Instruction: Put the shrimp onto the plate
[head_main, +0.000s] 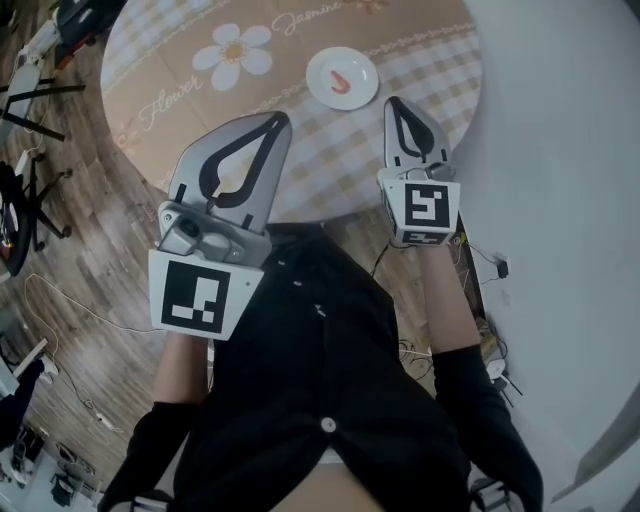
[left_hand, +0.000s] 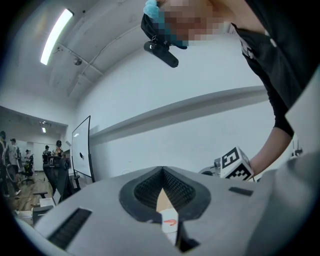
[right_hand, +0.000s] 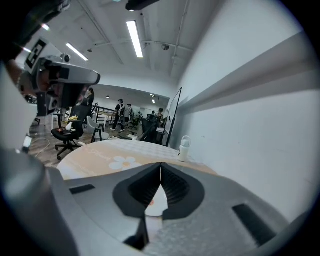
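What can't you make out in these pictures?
Shrimp: too small for detail in the head view; a sliver between the left gripper's shut jaws in the left gripper view.
Plate: mostly hidden behind the right gripper's shut jaws in the right gripper view.
Table, far side: cut by the head view's top edge.

The jaws of my grey right tool meet tip to tip, gripping nothing. Through the gap below the tips I see a round white plate carrying an orange shrimp, on the beige daisy-printed round surface. A white bottle stands at its far edge.
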